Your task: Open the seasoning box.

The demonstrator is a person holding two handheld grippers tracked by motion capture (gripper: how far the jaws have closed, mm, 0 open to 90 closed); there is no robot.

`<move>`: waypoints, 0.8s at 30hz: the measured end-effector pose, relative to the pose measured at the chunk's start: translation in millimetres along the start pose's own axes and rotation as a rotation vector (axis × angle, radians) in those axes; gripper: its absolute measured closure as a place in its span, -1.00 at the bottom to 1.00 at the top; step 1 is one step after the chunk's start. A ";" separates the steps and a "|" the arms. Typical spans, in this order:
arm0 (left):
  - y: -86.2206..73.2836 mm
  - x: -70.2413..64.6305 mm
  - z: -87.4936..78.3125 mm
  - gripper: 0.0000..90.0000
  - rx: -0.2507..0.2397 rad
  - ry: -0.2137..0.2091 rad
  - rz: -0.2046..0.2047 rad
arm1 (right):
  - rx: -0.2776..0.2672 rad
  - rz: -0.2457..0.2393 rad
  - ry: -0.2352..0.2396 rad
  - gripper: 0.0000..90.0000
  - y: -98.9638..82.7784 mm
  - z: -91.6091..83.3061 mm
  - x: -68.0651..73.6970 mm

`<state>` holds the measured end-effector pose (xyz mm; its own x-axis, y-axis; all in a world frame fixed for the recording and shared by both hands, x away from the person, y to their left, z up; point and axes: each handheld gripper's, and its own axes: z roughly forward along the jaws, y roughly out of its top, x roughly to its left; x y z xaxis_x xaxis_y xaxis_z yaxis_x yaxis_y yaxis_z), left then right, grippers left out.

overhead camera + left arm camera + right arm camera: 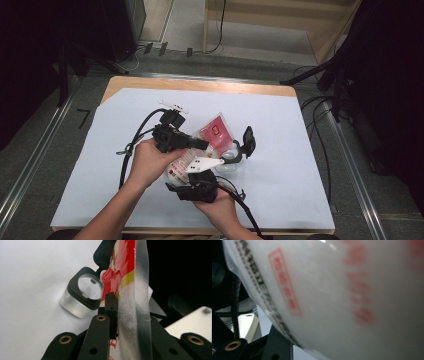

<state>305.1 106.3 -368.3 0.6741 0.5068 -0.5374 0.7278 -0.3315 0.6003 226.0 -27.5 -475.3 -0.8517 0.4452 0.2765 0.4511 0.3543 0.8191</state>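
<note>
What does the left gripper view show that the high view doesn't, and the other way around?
The left gripper view alone shows the clear zip strip along the pouch's edge, pinched between that gripper's black jaws, and the open mouth of the clear container from close up.

The high view alone shows the whole white table cover, both hands, the right gripper under the pouch, and the container's flipped-up black lid.

Both show the red and white pouch, the left gripper shut on it, and the clear container beside it.
</note>
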 end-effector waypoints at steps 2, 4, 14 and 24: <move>-0.3 1.2 0.7 0.90 -0.012 -0.002 -0.011 | -0.001 0.001 -0.015 0.15 0.3 0.4 0.7; -0.5 1.8 1.9 0.88 -0.019 -0.006 -0.021 | 0.003 0.007 -0.033 0.17 0.6 0.5 0.5; 0.8 1.0 1.5 0.58 0.020 -0.010 0.004 | -0.029 0.097 0.085 0.33 -0.2 -3.3 -3.2; 2.5 -1.9 -10.4 0.75 0.042 0.032 0.035 | -0.070 0.134 0.121 0.33 0.1 -7.5 -9.3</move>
<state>304.4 112.7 -359.6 0.6954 0.5191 -0.4970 0.7089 -0.3820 0.5929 232.0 -37.7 -474.1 -0.8132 0.3806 0.4402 0.5463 0.2384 0.8030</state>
